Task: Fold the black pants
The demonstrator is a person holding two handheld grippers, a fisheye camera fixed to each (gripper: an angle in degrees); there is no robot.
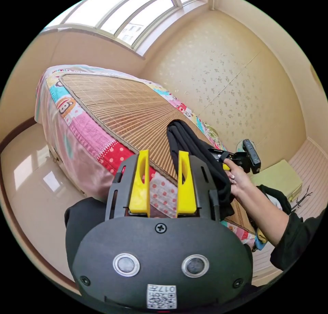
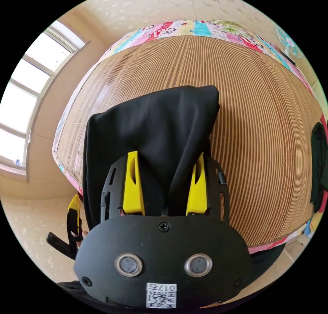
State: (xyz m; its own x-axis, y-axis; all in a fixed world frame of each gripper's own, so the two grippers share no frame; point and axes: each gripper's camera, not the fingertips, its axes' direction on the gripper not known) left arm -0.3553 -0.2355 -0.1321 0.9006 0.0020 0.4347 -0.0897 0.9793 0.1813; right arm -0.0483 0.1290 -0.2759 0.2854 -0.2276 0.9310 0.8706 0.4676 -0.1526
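The black pants (image 2: 153,129) lie bunched and folded over on the bamboo mat (image 2: 259,129) that covers the bed (image 1: 85,129), near the mat's edge on my side. In the right gripper view, a fold of the pants rises between the yellow jaws of my right tongs (image 2: 165,170); the jaws stand fairly wide with the cloth filling the gap, and I cannot tell whether both press on it. In the left gripper view, my right hand (image 1: 239,179) holds those tongs against the dark heap at the mat's edge. My left tongs (image 1: 163,167) are apart from the pants, jaws parted with nothing between them. A patchwork sheet (image 1: 102,146) hangs below the mat. A window (image 1: 136,13) sits beyond the bed's far end.
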